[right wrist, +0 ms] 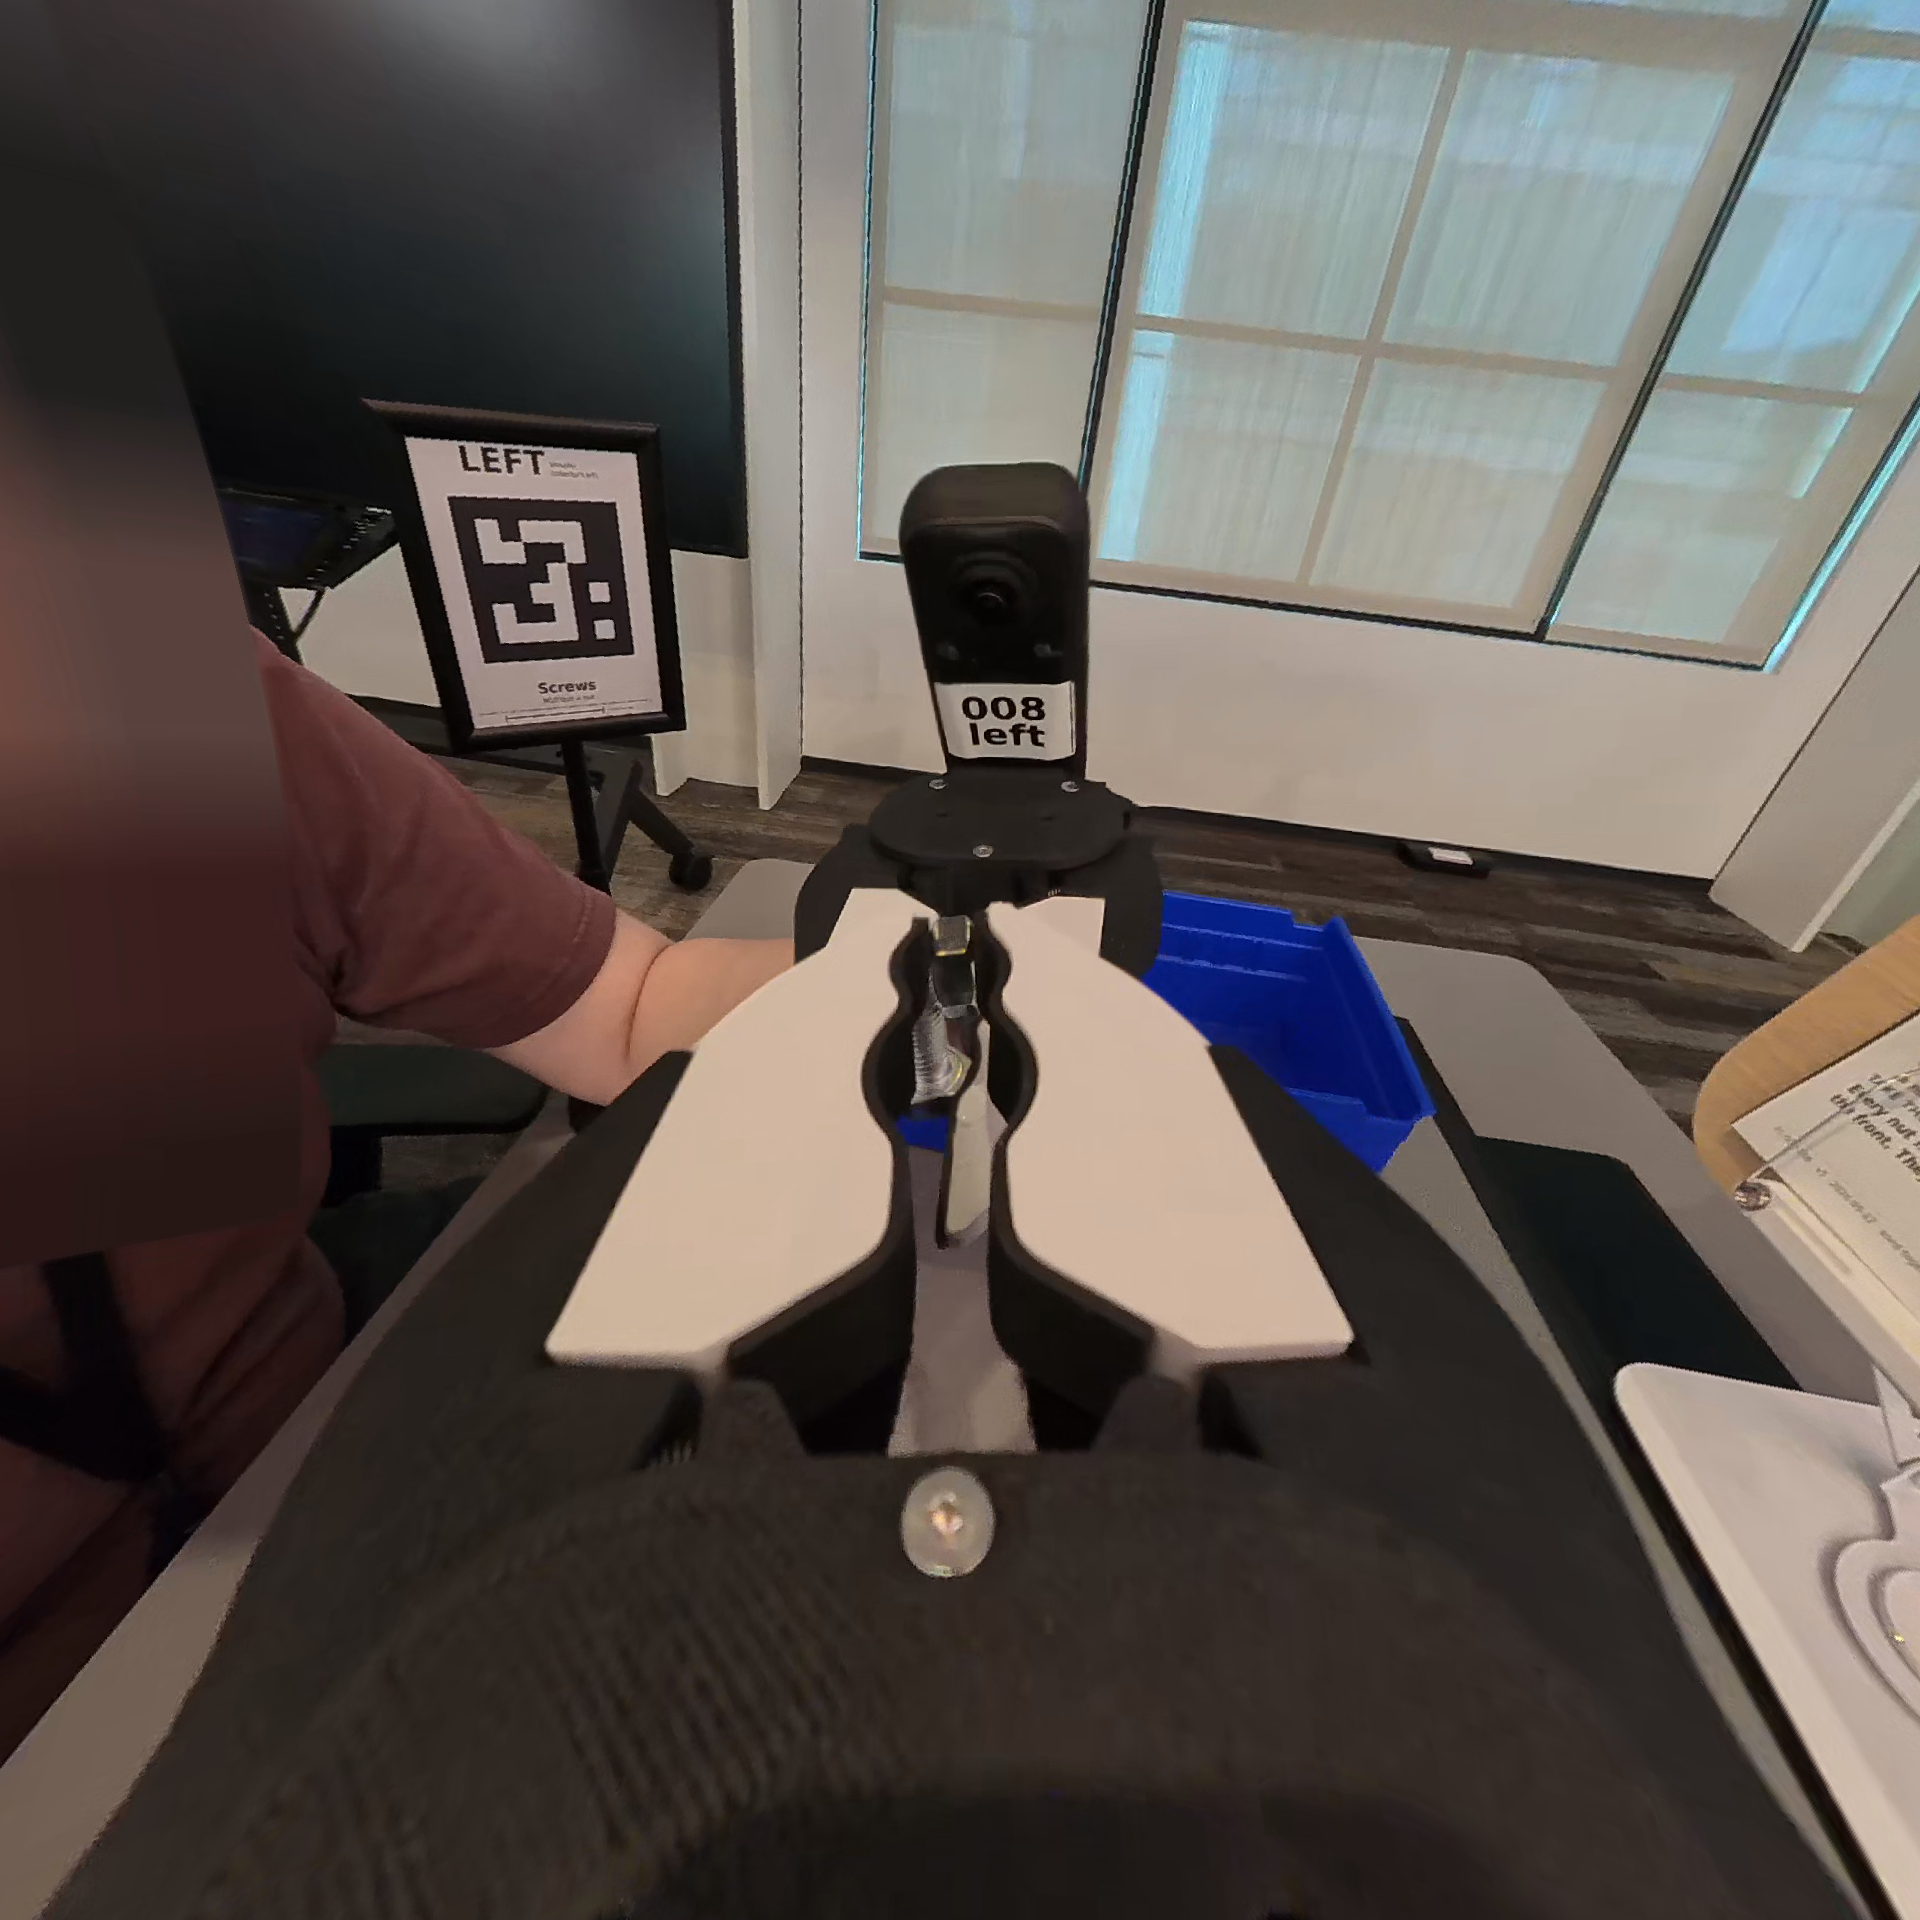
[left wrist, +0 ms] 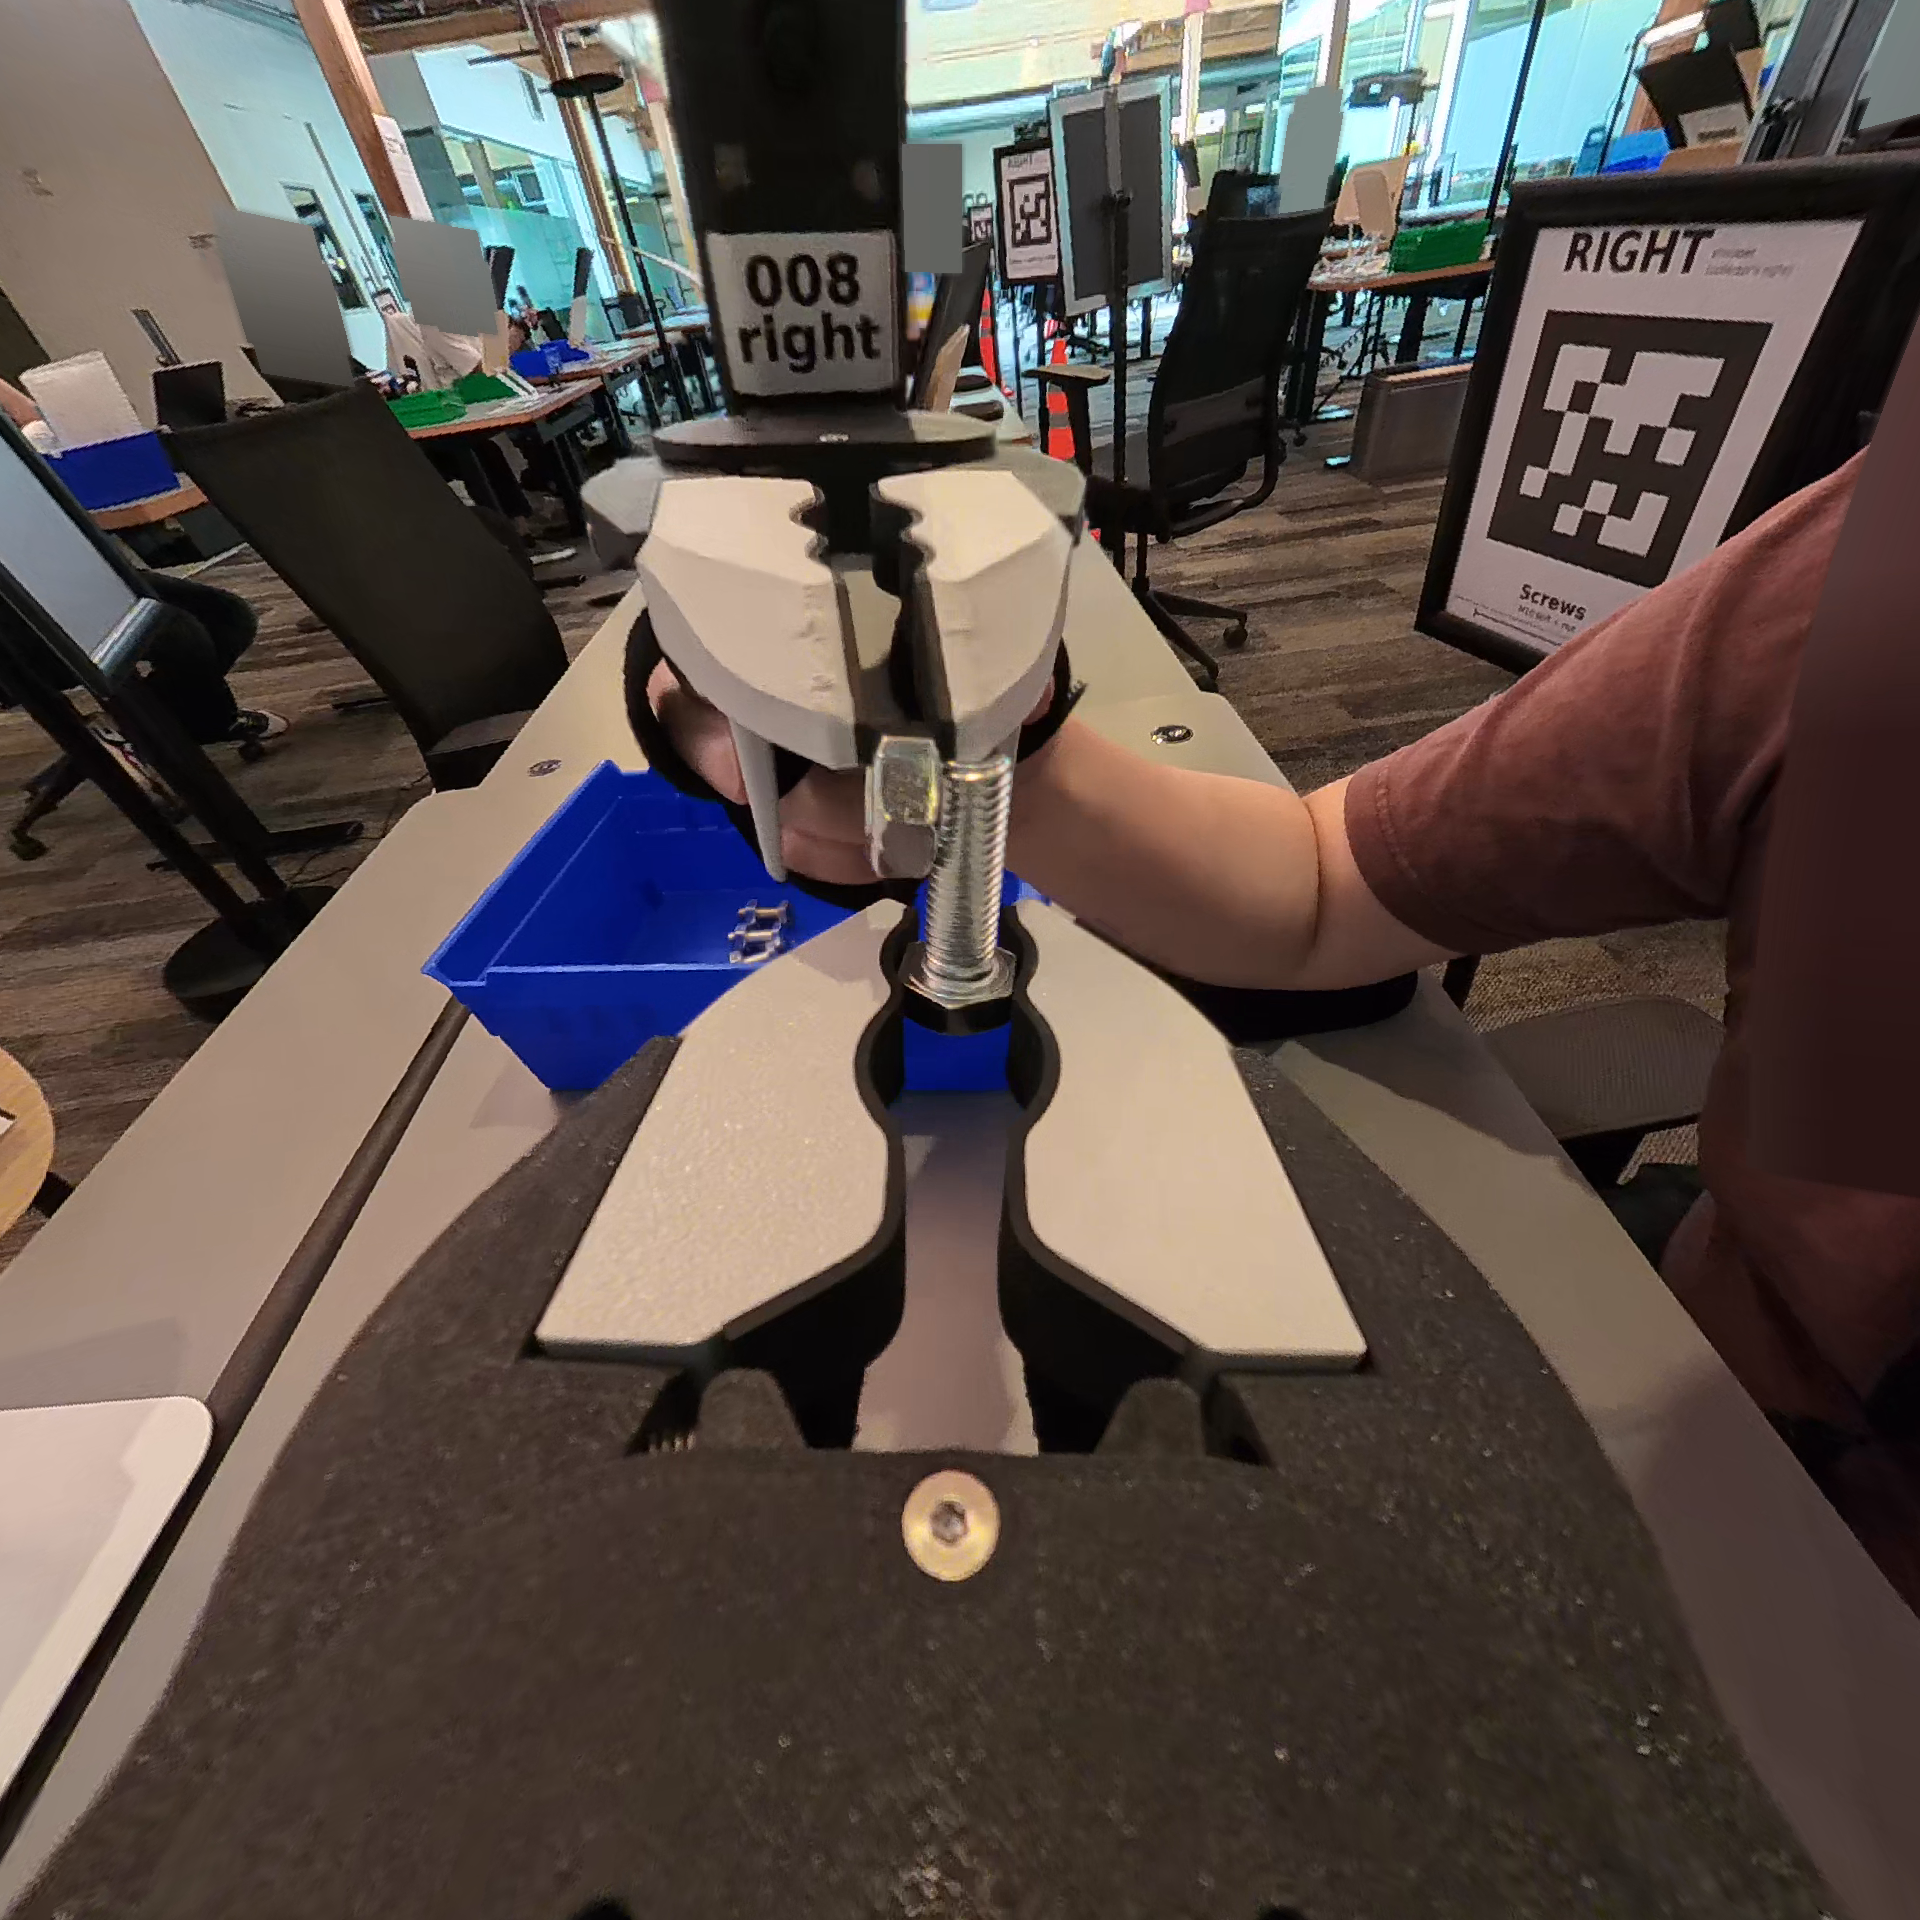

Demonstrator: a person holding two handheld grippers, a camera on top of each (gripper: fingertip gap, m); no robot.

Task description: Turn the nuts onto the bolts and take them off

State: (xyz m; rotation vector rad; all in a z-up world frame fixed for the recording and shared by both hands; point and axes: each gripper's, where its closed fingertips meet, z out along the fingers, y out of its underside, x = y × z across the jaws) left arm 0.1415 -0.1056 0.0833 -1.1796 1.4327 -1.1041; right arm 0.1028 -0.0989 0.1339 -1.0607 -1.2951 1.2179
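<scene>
In the left wrist view my left gripper [left wrist: 956, 935] is shut on the head of a silver bolt [left wrist: 968, 883], whose threaded shaft stands up from the fingertips. My right gripper [left wrist: 906, 743] comes down from above, shut on a silver hex nut [left wrist: 900, 805]. The nut sits against the left side of the bolt's upper end, not around it. In the right wrist view my right gripper [right wrist: 951, 977] holds the nut [right wrist: 952, 997] at its tips, and the bolt's thread [right wrist: 932, 1070] shows through the gap between the fingers. Both grippers hover above the blue bin.
A blue bin [left wrist: 623, 935] on the grey table [left wrist: 343, 1039] holds a few loose bolts with nuts [left wrist: 758, 930]; it also shows in the right wrist view [right wrist: 1299, 1018]. A person's forearm [left wrist: 1195, 883] reaches in from the right. A framed marker sign [left wrist: 1642, 416] stands at the right. Papers [right wrist: 1829, 1143] lie at the table's side. Spacing between my two grippers at the tips: around 6 cm.
</scene>
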